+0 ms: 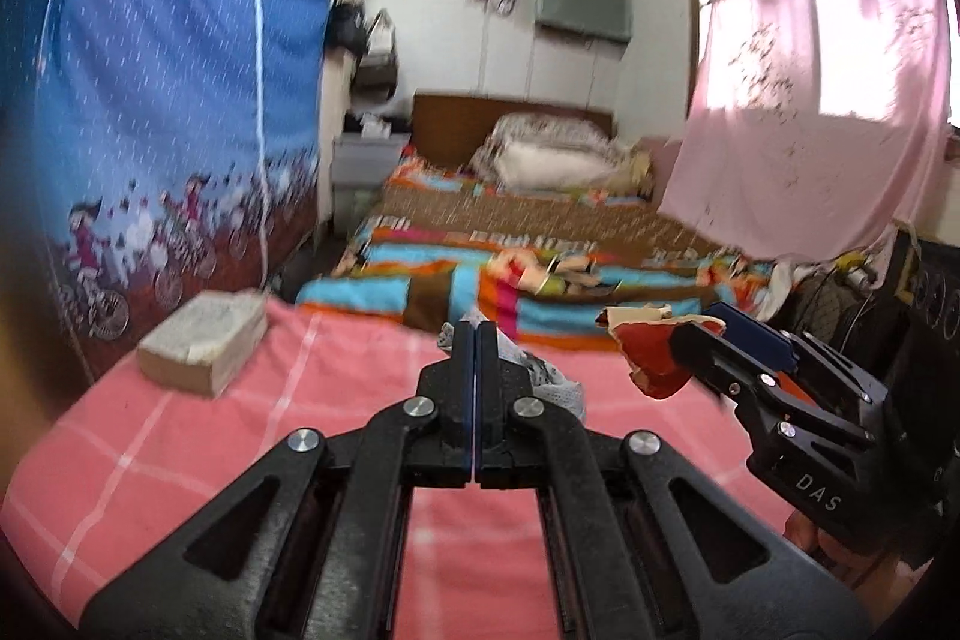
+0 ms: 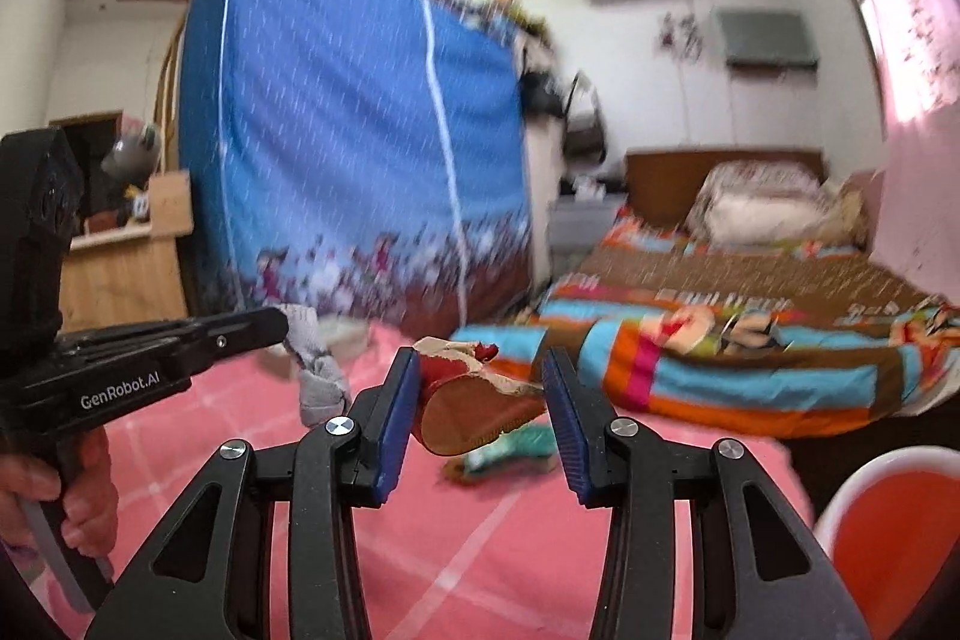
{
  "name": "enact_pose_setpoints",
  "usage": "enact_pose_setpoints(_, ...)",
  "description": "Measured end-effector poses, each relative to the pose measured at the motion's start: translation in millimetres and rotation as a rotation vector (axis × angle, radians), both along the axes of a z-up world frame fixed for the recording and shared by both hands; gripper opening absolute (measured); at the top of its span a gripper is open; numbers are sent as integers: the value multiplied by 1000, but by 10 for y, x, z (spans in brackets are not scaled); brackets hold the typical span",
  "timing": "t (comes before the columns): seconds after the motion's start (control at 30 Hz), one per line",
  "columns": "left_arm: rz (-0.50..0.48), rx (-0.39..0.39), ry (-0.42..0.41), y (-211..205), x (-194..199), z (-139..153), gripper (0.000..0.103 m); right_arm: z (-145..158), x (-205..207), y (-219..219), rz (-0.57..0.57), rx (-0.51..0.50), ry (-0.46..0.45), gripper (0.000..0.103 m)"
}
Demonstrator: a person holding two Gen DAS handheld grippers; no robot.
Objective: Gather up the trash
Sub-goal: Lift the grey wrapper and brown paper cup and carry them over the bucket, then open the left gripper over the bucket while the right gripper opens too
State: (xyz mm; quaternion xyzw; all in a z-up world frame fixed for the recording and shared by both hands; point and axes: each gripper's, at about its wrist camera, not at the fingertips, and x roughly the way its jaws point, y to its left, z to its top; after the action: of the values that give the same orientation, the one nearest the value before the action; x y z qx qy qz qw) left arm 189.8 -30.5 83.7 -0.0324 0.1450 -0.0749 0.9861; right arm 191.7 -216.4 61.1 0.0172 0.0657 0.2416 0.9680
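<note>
Right wrist view gave me the clearest read: my right gripper (image 2: 480, 400) had its blue pads part-way apart around a torn red-and-tan scrap of wrapper (image 2: 474, 400), the left pad touching it, though I could not be sure the right pad did. My left gripper (image 2: 287, 322) came in level from the left with a crumpled grey-white wad (image 2: 315, 373) hanging off its tip. In the left wrist view those jaws were pressed fully together, the grey wad (image 1: 540, 370) showing just past them. Both pieces were held above the pink checked cloth (image 1: 180, 460), and a teal wrapper (image 2: 510, 448) lay on it below the red scrap, not yet collected. A white-rimmed red bin (image 2: 888, 514) sat at the lower right edge. I judged the carry needed a firmer squeeze on the red scrap, since it sat loosely, and a slow swing toward the bin with both grippers kept apart so neither knocked the other's load free
</note>
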Motion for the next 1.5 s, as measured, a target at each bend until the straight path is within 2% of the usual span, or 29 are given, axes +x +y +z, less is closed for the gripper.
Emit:
enact_pose_setpoints(0.13,-33,5,-96,-210,-100,133,3,150,-179,-239,-85,53,-109,40)
enact_pose_setpoints(0.3,-100,23,-184,-517,-191,246,3,277,-313,-565,-177,110,-190,40)
enact_pose_setpoints(0.57,-227,51,-236,-1053,-237,321,3,304,-435,-1078,-298,150,-201,40)
enact_pose_setpoints(0.87,-367,26,-195,-1633,-205,279,3,236,-576,-1642,-452,192,-182,40)
enact_pose_setpoints(1.1,-432,22,-153,-1953,-171,183,3,151,-635,-1926,-538,200,-138,40)
enact_pose_setpoints(1.3,-466,12,-86,-2158,-80,76,3,75,-593,-2055,-586,205,-64,40)
enact_pose_setpoints(1.5,-483,-18,29,-2365,111,-38,3,10,-502,-2142,-619,211,17,40)
